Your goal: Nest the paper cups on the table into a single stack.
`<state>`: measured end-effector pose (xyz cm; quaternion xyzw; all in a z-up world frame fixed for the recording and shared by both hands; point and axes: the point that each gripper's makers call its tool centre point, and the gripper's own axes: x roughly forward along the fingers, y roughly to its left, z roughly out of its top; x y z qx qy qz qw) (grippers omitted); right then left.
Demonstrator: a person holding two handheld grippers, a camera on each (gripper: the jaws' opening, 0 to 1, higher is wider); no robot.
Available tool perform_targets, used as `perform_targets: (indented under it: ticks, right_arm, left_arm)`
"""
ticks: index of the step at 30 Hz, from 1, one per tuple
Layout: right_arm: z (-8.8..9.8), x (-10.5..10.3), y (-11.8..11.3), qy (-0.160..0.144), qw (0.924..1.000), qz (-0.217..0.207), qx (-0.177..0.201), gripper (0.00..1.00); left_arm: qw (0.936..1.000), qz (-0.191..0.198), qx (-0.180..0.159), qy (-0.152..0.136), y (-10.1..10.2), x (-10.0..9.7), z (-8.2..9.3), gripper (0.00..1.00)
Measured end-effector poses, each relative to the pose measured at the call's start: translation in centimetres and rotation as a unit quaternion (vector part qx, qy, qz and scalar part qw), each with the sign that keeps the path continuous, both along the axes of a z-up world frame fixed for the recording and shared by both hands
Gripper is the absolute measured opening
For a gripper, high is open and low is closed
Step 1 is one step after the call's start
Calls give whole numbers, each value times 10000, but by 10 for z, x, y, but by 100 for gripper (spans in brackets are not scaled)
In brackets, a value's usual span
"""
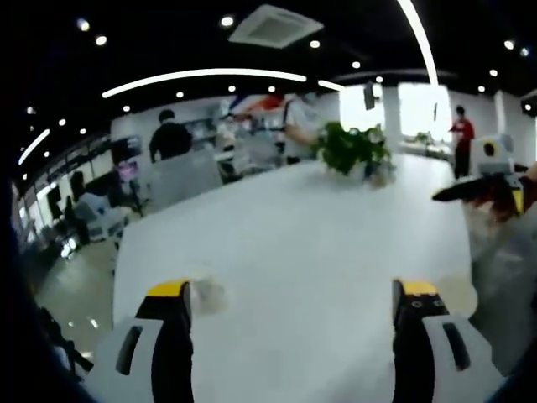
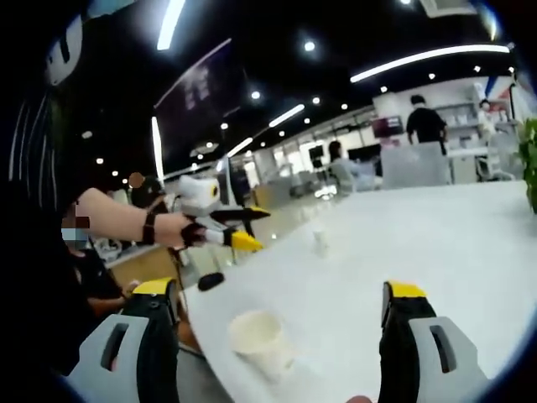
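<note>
The white table (image 1: 294,252) is the largest thing before me, long and smooth, with a green plant (image 1: 352,149) far away at its other end. In the right gripper view I see the task's thing: a white paper cup (image 2: 260,340) near the table's edge, between my right gripper (image 2: 281,311) jaws but still a little ahead of them, and it looks tilted or lying, I cannot tell which. A second, smaller cup (image 2: 320,242) stands further along the table, well apart from the first. The jaws of the right gripper are spread wide and hold nothing. The left gripper (image 1: 294,302) also has its jaws spread wide over bare table, grasping nothing; a pale blurred shape just beside its left jaw I cannot identify. In the right gripper view the left gripper comes in from the left, carried by a hand (image 2: 172,228) above the table's edge. I judge the cup is very light, thin and easy to crush, and it can slide on this smooth top. I would take it by the wall below the rim, with gentle pressure, so that it stays round for nesting.
</note>
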<state>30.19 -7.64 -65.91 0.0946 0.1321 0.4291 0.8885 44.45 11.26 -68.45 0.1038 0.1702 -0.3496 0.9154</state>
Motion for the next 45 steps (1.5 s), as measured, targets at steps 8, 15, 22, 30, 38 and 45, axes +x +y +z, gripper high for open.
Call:
perform_targets:
  ticks: [8,15,22,30,38,45]
  right_arm:
    - [-2,2,-15,97,9999,-90,-62,100]
    - [-8,4,-25,200,9996,-201,-89,100]
    - [-13,6,-34,312,9990,-313,-93,100]
    - [-18,8,-38,488,9980,-389,94,100]
    - [-27,10,-38,662,9971,-380,24,100]
    - [-34,11,-38,815,9960,-367,66,100]
  left_arm:
    - [9988,-71,476,82,-9,28,-25,100]
    - [9987,192,384,257,-5,55,-41,98]
    - [9977,549,257,296,9,86,-54,98]
    - [9967,736,214,267,17,114,-64,96]
    - [9954,874,117,371,26,141,-88,94]
    - [9950,903,55,425,27,153,-102,91]
